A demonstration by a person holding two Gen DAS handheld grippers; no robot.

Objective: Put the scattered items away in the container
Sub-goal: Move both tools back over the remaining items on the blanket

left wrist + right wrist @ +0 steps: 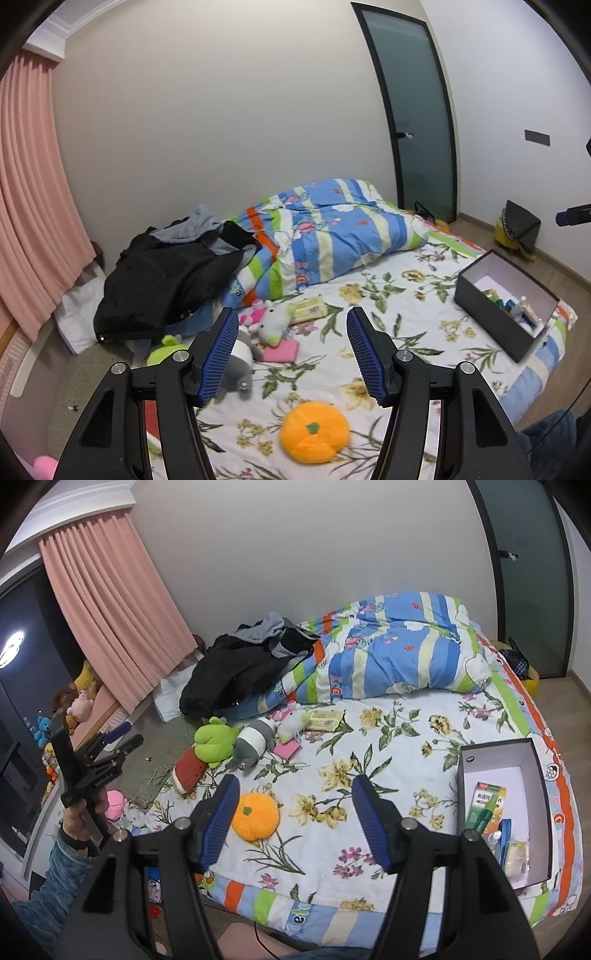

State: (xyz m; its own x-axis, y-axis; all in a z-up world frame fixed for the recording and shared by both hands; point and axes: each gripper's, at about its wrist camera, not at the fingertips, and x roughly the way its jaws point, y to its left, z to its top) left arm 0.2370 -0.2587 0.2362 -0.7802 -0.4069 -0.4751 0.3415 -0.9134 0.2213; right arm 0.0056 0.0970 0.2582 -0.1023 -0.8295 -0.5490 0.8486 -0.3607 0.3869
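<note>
An orange plush tangerine (314,432) lies on the flowered bed sheet, just below my open, empty left gripper (291,354). It also shows in the right wrist view (257,816), beside the left finger of my open, empty right gripper (295,819). A dark open box (506,302) sits at the bed's right edge with small packets and bottles inside; in the right wrist view the box (498,753) lies to the right. A grey plush (251,744), green plush (212,740), white plush (293,722), pink pad (287,748) and yellow packet (325,720) lie scattered mid-bed.
A striped quilt (399,653) and dark clothes (236,672) are piled at the bed's far side. A red plush (188,770) lies at the left edge. Pink curtain (110,609) and more toys stand left. A frosted door (417,110) is at the back right.
</note>
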